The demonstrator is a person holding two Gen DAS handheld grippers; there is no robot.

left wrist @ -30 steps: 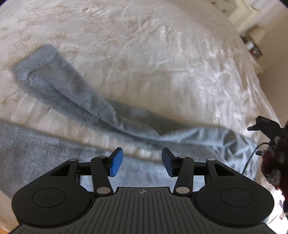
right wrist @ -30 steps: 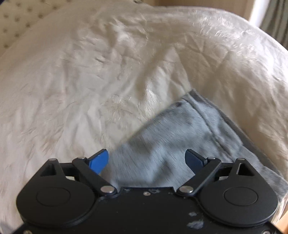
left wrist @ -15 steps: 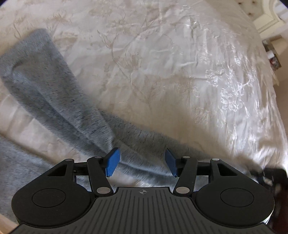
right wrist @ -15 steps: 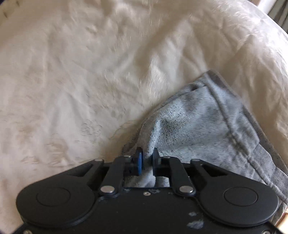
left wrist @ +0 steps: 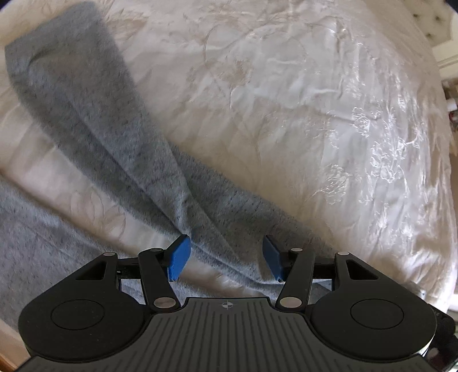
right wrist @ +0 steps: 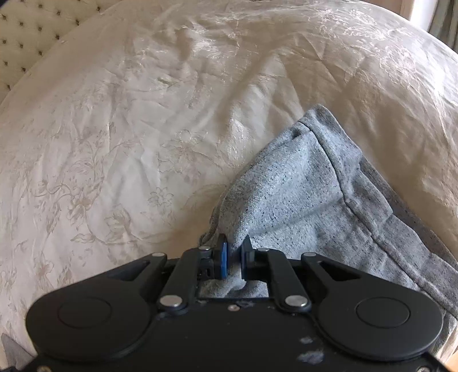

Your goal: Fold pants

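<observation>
Left wrist view: pants (left wrist: pixel 120 160) leg runs diagonally upper-left across the bed (left wrist: pixel 286 114), left tongs (left wrist: pixel 226 257) apart astride it, right tongs (right wrist: pixel 233 257) clamped on cloth.

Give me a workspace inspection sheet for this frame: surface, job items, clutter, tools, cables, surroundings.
Surface: cream floral bedspread, wrinkled, on a bed.
Job's things: grey pants lying unfolded; one leg runs diagonally across the bedspread, a second stretch of grey fabric lies nearer the camera.
Clutter: nothing seen on the bed.
Tools: left tool open, the pant leg between its blue pads, which do not press on it; right tool shut on a bunched bit of the pants near a stitched hem; its jaws have just closed.
Cables: nothing seen.
Surroundings: tufted headboard; curtain at the top right; small items beside the bed, too blurred to tell.
</observation>
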